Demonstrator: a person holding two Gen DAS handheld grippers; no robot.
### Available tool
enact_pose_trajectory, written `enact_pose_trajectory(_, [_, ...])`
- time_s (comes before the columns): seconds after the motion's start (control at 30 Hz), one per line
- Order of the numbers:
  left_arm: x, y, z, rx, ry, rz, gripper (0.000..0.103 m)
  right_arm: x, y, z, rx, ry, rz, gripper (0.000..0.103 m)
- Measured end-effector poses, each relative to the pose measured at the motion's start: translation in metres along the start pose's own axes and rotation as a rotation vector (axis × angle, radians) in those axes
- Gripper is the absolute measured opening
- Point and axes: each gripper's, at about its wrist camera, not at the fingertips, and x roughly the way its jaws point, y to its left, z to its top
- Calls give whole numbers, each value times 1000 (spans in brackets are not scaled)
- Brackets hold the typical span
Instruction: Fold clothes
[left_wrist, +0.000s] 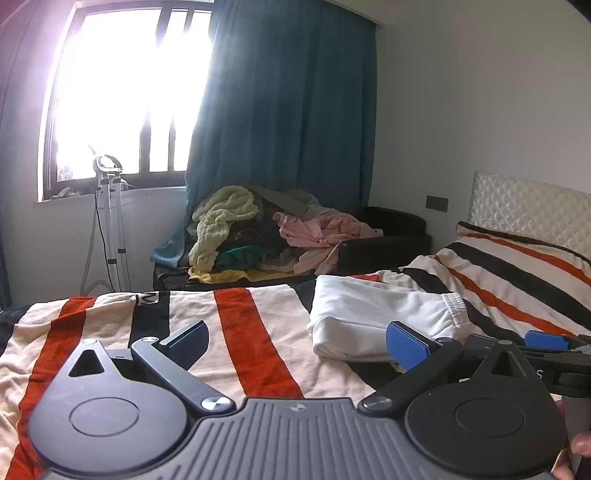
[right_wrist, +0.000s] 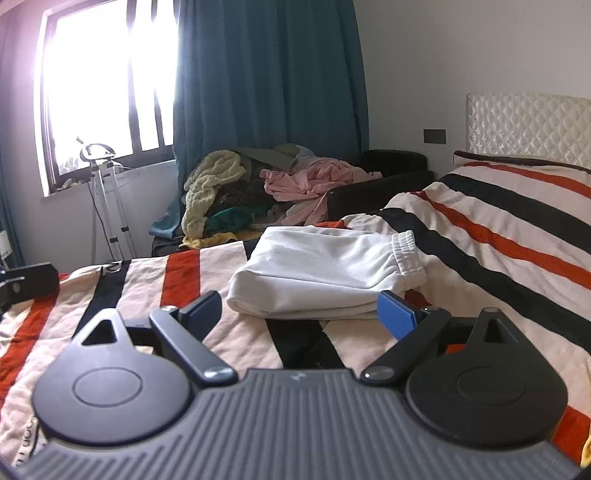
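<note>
Bedding in cream, orange and black stripes (right_wrist: 498, 229) fills both views. Behind it a heap of unsorted clothes (left_wrist: 266, 232) lies under the teal curtain (left_wrist: 288, 103). Folded white trousers (right_wrist: 317, 273) rest on the bed, elastic waistband to the right, edges stacked neatly. Only the left view shows the right gripper (left_wrist: 476, 341) alongside. The left gripper (left_wrist: 297, 341) has jaws wide, holding nothing; the right gripper's jaws stand equally wide, just short of the trousers.
</note>
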Motion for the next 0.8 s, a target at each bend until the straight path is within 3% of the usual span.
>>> enact_pose_trajectory(0.8, [-5, 3, -5, -14, 12, 0, 103, 1, 4, 0, -15, 5, -19, 92])
